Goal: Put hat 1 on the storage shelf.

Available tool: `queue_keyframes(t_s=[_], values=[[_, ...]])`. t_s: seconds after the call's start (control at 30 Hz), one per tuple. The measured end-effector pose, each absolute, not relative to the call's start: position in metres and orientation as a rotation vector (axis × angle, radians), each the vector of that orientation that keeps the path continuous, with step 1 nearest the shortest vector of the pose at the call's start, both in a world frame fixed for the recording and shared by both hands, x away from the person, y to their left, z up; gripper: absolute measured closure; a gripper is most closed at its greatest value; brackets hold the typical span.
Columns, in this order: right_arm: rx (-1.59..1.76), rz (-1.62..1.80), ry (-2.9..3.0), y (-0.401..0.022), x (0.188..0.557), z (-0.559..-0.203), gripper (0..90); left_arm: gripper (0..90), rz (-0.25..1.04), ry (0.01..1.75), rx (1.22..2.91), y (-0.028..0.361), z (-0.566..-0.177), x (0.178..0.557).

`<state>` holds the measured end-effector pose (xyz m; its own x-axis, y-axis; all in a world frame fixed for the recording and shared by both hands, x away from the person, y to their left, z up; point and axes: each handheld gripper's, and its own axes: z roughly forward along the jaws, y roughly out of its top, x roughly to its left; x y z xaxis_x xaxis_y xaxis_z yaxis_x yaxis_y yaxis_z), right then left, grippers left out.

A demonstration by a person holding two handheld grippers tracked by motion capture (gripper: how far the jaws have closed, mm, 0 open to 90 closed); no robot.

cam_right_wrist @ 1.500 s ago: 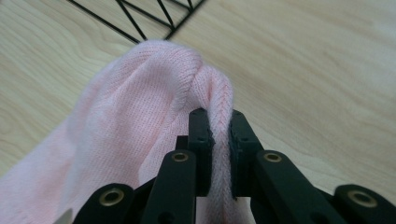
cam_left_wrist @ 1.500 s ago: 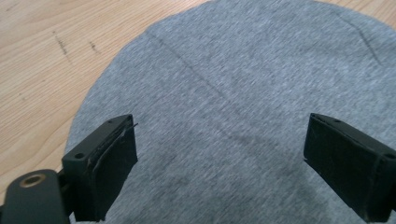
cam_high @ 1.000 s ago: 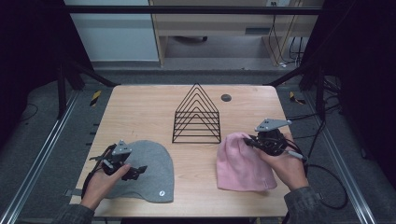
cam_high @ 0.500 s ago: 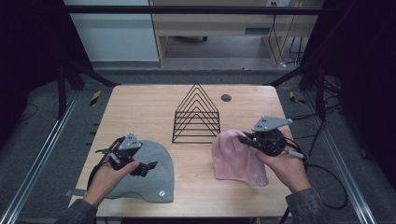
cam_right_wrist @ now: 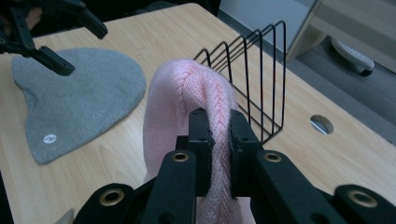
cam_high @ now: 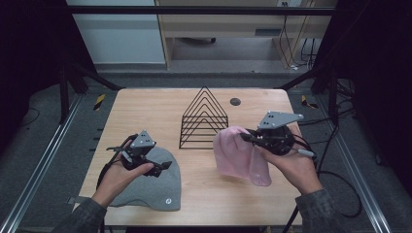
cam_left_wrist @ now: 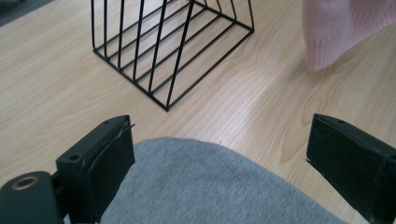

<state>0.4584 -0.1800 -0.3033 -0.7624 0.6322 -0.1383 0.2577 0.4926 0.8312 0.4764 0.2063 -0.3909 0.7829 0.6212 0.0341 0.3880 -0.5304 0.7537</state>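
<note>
On the wooden surface (cam_high: 145, 104), the right tongs (cam_high: 245, 137) pinch the pink beanie (cam_high: 235, 155) just right of the wire rack (cam_high: 205, 119), while the left tongs (cam_high: 163, 167) hover spread above the grey beanie (cam_high: 153, 187).

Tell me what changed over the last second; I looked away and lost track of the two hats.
The right hand-held gripper, shut on the pink hat, rose and pulled it off the table until it hangs almost free. The left hand-held gripper, jaws open, lifted above the grey hat, gripping nothing. The grey hat and the wire rack stayed put.
</note>
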Motion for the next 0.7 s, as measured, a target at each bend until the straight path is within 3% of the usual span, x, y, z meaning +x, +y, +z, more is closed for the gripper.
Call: queue_keyframes(t_s=[0.17, 0.7], values=[[0.711, 1.206, 2.296, -0.176, 0.457, -0.289, 82.8, 7.8, 0.341, 0.752, 2.146, 0.203, -0.384, 0.479], [0.668, 1.213, 2.253, -0.164, 0.466, -0.256, 82.8, 10.1, 0.366, 0.706, 2.151, 0.193, -0.359, 0.484]])
